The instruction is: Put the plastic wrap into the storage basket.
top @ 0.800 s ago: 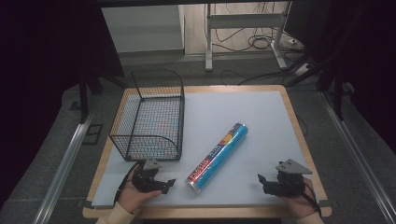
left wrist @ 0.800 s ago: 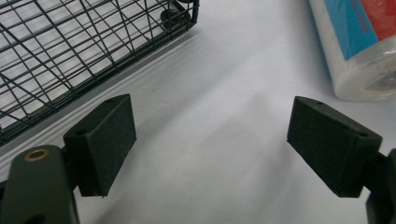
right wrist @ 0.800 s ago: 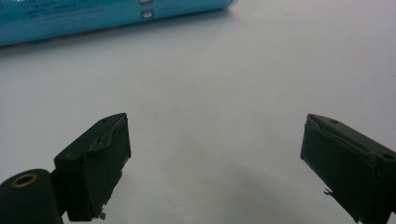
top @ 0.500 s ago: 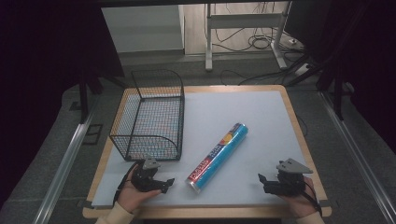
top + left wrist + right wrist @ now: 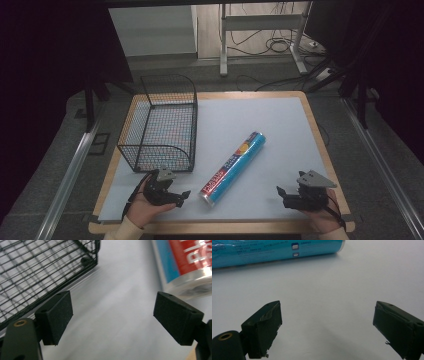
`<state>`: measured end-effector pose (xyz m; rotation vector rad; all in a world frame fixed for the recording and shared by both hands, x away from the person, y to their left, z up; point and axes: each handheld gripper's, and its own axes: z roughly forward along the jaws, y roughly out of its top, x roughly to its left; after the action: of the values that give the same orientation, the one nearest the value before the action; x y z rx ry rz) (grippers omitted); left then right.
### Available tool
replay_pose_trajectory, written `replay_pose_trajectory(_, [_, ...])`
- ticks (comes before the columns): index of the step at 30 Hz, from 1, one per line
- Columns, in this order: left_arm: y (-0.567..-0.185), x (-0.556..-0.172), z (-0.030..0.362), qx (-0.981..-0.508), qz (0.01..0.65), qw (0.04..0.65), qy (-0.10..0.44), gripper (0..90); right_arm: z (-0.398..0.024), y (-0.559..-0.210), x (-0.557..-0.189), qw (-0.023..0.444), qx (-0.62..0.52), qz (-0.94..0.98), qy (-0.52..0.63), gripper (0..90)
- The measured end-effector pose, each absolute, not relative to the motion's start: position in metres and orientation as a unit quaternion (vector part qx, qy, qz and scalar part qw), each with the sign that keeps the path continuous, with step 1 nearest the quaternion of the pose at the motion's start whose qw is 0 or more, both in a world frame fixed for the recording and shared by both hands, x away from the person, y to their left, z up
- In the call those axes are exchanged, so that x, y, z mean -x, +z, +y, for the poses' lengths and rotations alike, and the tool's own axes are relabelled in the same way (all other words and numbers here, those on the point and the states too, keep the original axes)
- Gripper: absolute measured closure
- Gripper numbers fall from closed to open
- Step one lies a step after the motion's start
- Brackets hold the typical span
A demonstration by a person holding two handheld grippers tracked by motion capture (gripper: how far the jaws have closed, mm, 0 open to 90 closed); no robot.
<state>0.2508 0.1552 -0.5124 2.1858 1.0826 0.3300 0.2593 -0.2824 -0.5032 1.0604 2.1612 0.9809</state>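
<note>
A blue and red tube [image 5: 233,169] lies slantwise on the pale mat, its near end pointing to the front. In the left gripper view that end [image 5: 185,262] shows at the upper right. My left gripper [image 5: 183,196] rests at the front left, just left of the tube's near end, jaws wide apart over bare mat [image 5: 112,315]. My right gripper [image 5: 281,193] sits at the front right, jaws spread with nothing between them [image 5: 327,322]. The tube's blue side [image 5: 274,251] runs across the top of the right gripper view.
A black wire basket [image 5: 162,125] stands on the left half of the table, its near wall just behind my left hand; its mesh [image 5: 37,272] fills the upper left of the left gripper view. The wooden table edge [image 5: 315,125] frames the mat.
</note>
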Motion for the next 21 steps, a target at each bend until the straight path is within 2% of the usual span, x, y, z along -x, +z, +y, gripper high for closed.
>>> replay_pose_trajectory(4, [-0.508, -0.249, 0.152, -0.838, 0.409, 0.34, 0.126, 17.1, -0.285, -0.503, -0.26, 0.271, -0.395, 0.799, 0.364, 8.8])
replay_pose_trajectory(7, [-0.505, -0.248, 0.151, -0.843, 0.399, 0.345, 0.106, 16.7, -0.285, -0.505, -0.261, 0.27, -0.395, 0.801, 0.359, 8.7])
replay_pose_trajectory(21, [-0.488, -0.248, 0.149, -0.836, 0.4, 0.356, 0.118, 17.2, -0.283, -0.508, -0.261, 0.263, -0.392, 0.809, 0.352, 8.8])
